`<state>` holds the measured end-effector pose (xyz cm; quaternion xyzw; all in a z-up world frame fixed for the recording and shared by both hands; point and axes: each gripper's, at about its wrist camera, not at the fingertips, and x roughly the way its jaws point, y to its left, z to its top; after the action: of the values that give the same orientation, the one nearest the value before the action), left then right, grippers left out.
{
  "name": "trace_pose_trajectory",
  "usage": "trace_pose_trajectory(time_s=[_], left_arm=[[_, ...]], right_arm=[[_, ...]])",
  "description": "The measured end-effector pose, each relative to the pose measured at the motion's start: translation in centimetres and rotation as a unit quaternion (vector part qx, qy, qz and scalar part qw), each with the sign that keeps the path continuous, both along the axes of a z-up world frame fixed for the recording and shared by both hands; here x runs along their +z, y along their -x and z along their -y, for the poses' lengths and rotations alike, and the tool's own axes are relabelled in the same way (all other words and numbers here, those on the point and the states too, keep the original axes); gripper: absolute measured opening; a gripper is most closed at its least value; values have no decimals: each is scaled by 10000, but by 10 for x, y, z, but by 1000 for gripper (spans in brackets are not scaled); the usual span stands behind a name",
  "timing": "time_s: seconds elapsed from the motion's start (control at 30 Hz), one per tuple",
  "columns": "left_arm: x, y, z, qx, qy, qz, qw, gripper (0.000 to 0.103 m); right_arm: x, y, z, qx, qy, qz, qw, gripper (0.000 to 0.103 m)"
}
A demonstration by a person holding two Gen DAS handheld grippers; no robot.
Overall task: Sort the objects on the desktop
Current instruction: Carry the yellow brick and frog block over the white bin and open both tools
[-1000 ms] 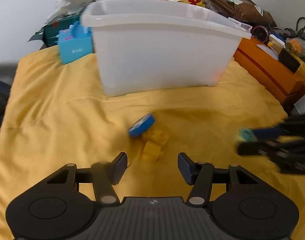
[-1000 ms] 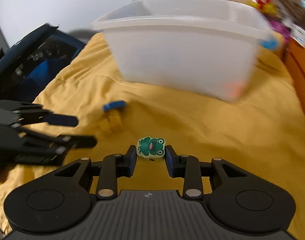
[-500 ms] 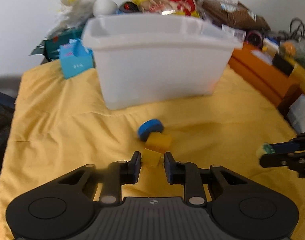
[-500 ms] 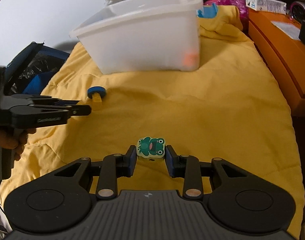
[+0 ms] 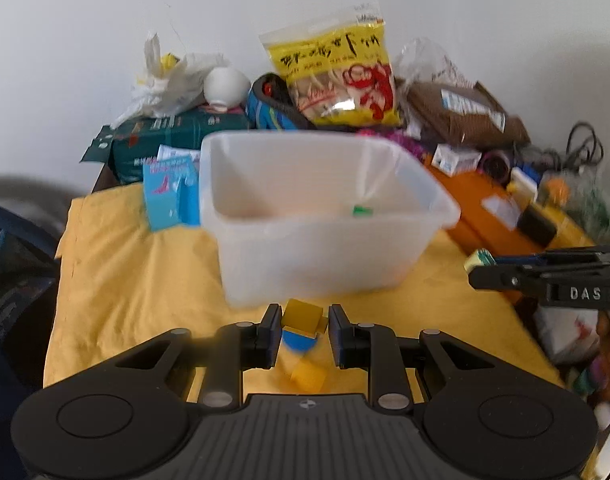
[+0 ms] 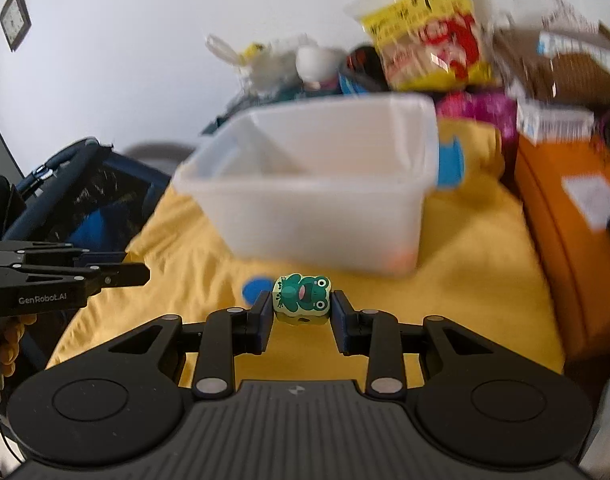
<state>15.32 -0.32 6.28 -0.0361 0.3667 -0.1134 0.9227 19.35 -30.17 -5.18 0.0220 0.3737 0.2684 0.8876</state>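
Observation:
My left gripper (image 5: 302,326) is shut on a yellow block (image 5: 303,315) and holds it above the yellow cloth, just in front of the white plastic bin (image 5: 325,256). Below it on the cloth lie a blue disc (image 5: 299,342) and another yellow block (image 5: 307,376). My right gripper (image 6: 302,312) is shut on a green frog eraser (image 6: 302,295), lifted in front of the bin (image 6: 325,216). The blue disc (image 6: 255,290) shows on the cloth behind it. The left gripper (image 6: 117,274) shows at the left of the right wrist view; the right gripper (image 5: 479,266) shows at the right of the left wrist view.
A small green piece (image 5: 362,210) lies inside the bin. Behind the bin are a yellow snack bag (image 5: 337,76), a green box (image 5: 177,136), a blue box (image 5: 171,196) and bags. An orange box (image 6: 565,216) stands at the right. A dark bag (image 6: 77,200) sits off the left edge.
My left gripper closed on the yellow block and lifted it toward the bin. My right gripper, still holding the frog eraser, rose and moved closer to the bin.

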Motion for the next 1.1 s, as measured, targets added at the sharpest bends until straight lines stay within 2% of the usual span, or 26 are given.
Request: trace_pose_trajectory(time_s=[0.17, 0.37, 0.57, 0.77, 0.8, 0.83, 0.87, 0.93, 1.1], left_arm=[[39, -32, 7, -101, 6, 93, 9999, 28], [69, -73, 8, -46, 67, 18, 10000, 28], [76, -108, 8, 8, 28, -227, 9997, 28], [71, -132, 12, 98, -124, -375, 9992, 29], [70, -134, 11, 153, -141, -360, 9991, 35], [70, -136, 11, 212, -152, -353, 9990, 46], [69, -137, 9, 296, -165, -333, 9989, 51], [67, -137, 7, 366, -185, -315, 9987, 53], [46, -113, 5, 163, -277, -250, 9992, 55]], right_arm=[[41, -36, 4, -109, -66, 242, 9996, 34], [77, -84, 2, -236, -64, 237, 9994, 34], [80, -116, -5, -258, 115, -69, 9996, 34], [71, -136, -17, -170, 320, -239, 9991, 34], [70, -139, -19, -184, 352, -259, 9989, 35], [68, -142, -21, -198, 408, -273, 9986, 37], [66, -144, -22, -215, 459, -275, 9983, 37], [64, -148, -22, -288, 504, -257, 9980, 51], [57, -143, -16, -327, 404, -207, 9984, 53]])
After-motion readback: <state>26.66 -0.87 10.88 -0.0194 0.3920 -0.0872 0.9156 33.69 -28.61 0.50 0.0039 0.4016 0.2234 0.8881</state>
